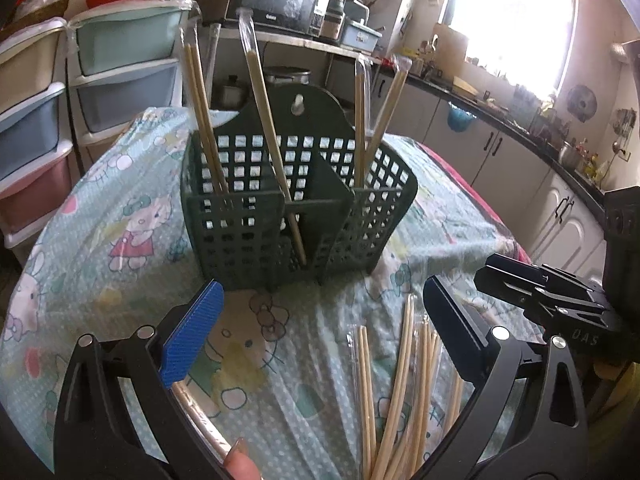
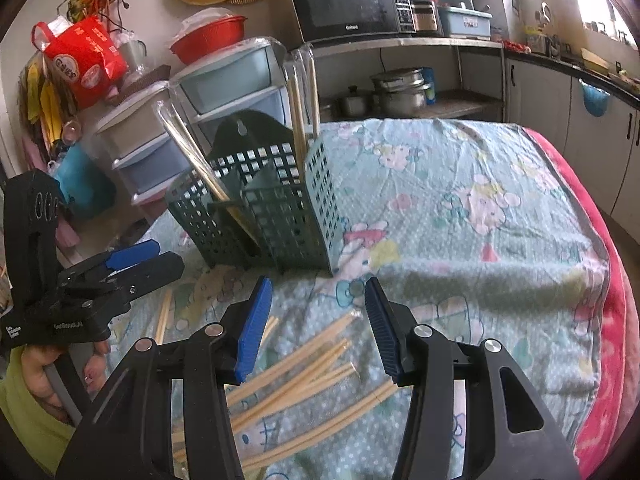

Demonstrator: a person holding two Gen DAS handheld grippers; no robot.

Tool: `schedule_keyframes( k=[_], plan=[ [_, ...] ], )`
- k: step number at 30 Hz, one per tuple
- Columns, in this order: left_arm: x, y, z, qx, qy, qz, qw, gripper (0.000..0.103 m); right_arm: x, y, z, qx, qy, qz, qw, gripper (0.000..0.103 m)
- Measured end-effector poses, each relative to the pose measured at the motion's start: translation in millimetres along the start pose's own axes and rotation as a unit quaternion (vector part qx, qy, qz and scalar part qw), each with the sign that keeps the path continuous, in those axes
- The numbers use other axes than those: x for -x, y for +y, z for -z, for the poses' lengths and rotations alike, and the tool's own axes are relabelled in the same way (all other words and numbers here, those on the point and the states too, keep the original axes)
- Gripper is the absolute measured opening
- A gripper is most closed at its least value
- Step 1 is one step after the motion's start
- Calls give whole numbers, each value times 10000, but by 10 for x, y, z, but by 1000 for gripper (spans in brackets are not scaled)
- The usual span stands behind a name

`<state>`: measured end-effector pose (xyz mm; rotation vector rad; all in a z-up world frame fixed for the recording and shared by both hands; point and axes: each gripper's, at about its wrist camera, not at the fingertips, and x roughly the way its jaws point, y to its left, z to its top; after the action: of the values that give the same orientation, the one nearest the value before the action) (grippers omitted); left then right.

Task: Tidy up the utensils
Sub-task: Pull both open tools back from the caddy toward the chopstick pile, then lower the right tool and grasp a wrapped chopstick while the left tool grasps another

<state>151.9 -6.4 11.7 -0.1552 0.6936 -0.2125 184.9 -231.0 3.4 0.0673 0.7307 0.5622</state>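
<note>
Lying flat, wrapped chopsticks (image 2: 304,364) fanned toward the caddy (image 2: 260,216), seemingly parallel; both grippers' fingers apart, empty.

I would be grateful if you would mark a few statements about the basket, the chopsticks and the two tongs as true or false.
1. The green utensil basket stands upright on the cartoon-print tablecloth. True.
2. Every wrapped chopstick pair is already in the basket. False: a pile of loose chopsticks lies on the cloth in front of it.
3. The right tongs are open and hold nothing. True.
4. The left tongs grip a chopstick pair. False: they are open and empty.
5. The basket lies on its side. False: it stands, with chopstick pairs sticking up out of it.
</note>
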Motion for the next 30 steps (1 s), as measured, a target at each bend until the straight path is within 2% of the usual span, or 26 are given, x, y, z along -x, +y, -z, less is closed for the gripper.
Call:
schedule_keyframes(
  k=[9, 15, 20, 22, 23, 25, 28, 30],
  plan=[
    [-151, -44, 97, -52, 334, 8, 9994, 92, -67, -117, 155, -212, 240, -39, 9995, 46],
    [-281, -84, 175, -52, 600, 169, 9980, 90, -104, -161, 217, -283, 342, -64, 9990, 44],
    [-397, -124, 239, -104, 822, 241, 9963, 74, -138, -219, 249, -379, 407, -80, 9984, 40],
    [-433, -141, 265, -130, 889, 259, 9956, 62, -154, -244, 255, -414, 442, -75, 9981, 37],
    [-455, -152, 278, -152, 925, 257, 9953, 60, -167, -261, 259, -433, 471, -75, 9979, 36],
    [-488, -166, 294, -174, 994, 282, 9945, 45, -199, -286, 270, -469, 541, -71, 9974, 34],
    [-550, -185, 323, -187, 1138, 400, 9925, 30, -238, -308, 286, -511, 614, -80, 9968, 32],
    [-586, -193, 343, -186, 1222, 478, 9912, 24, -263, -315, 287, -513, 653, -88, 9965, 31]
  ],
)
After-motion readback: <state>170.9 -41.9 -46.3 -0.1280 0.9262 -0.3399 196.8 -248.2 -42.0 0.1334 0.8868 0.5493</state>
